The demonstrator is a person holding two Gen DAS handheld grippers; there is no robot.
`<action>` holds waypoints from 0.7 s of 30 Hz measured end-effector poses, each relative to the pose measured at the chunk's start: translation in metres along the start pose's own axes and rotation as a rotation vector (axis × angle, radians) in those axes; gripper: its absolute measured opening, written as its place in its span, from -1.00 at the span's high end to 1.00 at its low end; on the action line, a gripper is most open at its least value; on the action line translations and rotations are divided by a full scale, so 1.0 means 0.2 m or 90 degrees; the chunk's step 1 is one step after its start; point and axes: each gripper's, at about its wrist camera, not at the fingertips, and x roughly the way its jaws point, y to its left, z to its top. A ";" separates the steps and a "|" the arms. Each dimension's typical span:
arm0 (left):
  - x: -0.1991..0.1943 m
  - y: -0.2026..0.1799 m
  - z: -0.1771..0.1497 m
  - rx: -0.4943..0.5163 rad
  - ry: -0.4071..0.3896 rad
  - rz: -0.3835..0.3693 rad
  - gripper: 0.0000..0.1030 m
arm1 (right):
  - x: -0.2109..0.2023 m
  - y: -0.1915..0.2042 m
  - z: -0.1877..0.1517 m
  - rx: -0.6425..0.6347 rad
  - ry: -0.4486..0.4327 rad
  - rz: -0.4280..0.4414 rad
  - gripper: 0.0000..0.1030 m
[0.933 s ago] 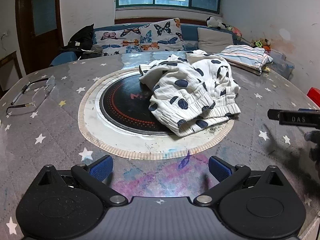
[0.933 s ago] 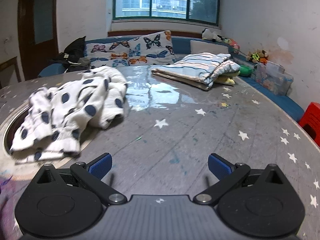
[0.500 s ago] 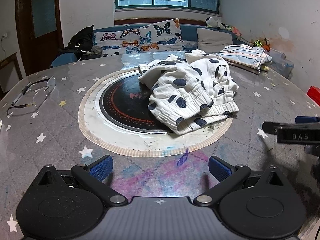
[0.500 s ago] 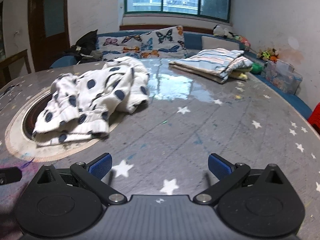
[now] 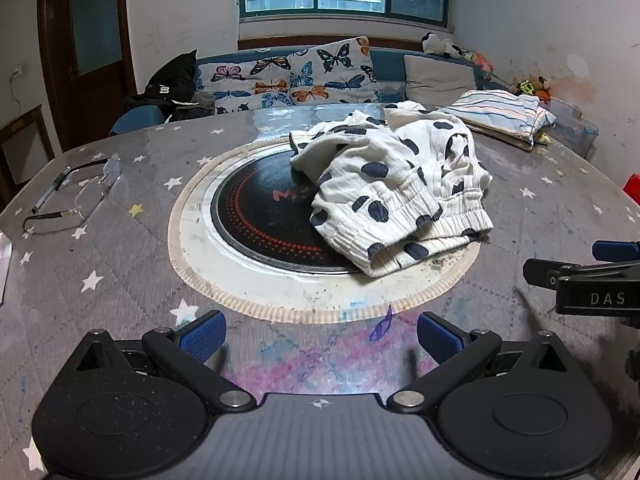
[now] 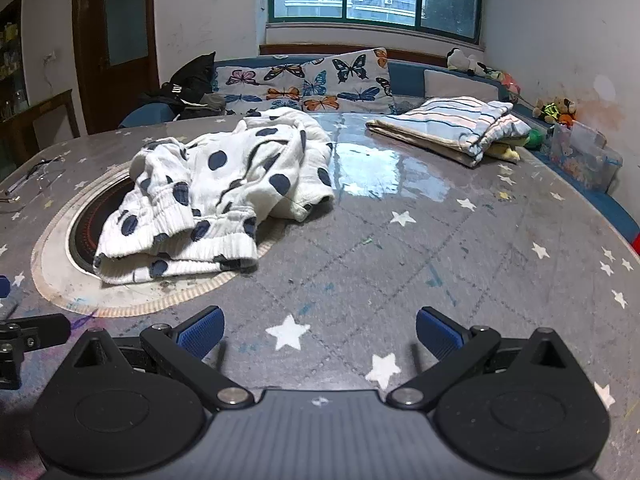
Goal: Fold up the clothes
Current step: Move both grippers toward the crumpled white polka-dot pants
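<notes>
A crumpled white garment with dark blue dots (image 5: pixel 394 184) lies partly over the black round cooktop (image 5: pixel 264 216) in the middle of the grey star-patterned table. It also shows in the right wrist view (image 6: pixel 216 192), ahead and to the left. My left gripper (image 5: pixel 320 334) is open and empty, low over the near table edge, well short of the garment. My right gripper (image 6: pixel 318 330) is open and empty, to the right of the garment; it shows at the right edge of the left wrist view (image 5: pixel 580 276).
A folded striped garment (image 6: pixel 452 128) lies at the far right of the table. Eyeglasses (image 5: pixel 68 196) lie at the left. A bench with butterfly cushions (image 5: pixel 304 76) runs behind the table. A clear plastic box (image 6: pixel 584 156) stands at the right.
My right gripper has swung left, so the dotted garment sits nearer the middle of its view. My left gripper has drifted slightly; the garment has not moved.
</notes>
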 end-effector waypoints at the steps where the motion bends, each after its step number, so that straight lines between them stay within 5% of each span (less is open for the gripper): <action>1: 0.00 0.00 0.00 0.000 0.000 0.001 -1.00 | 0.00 0.00 0.00 -0.002 0.001 0.001 -1.00; 21: 0.03 -0.04 0.06 0.002 0.015 0.007 -1.00 | 0.02 0.02 0.03 -0.004 0.005 0.011 -1.00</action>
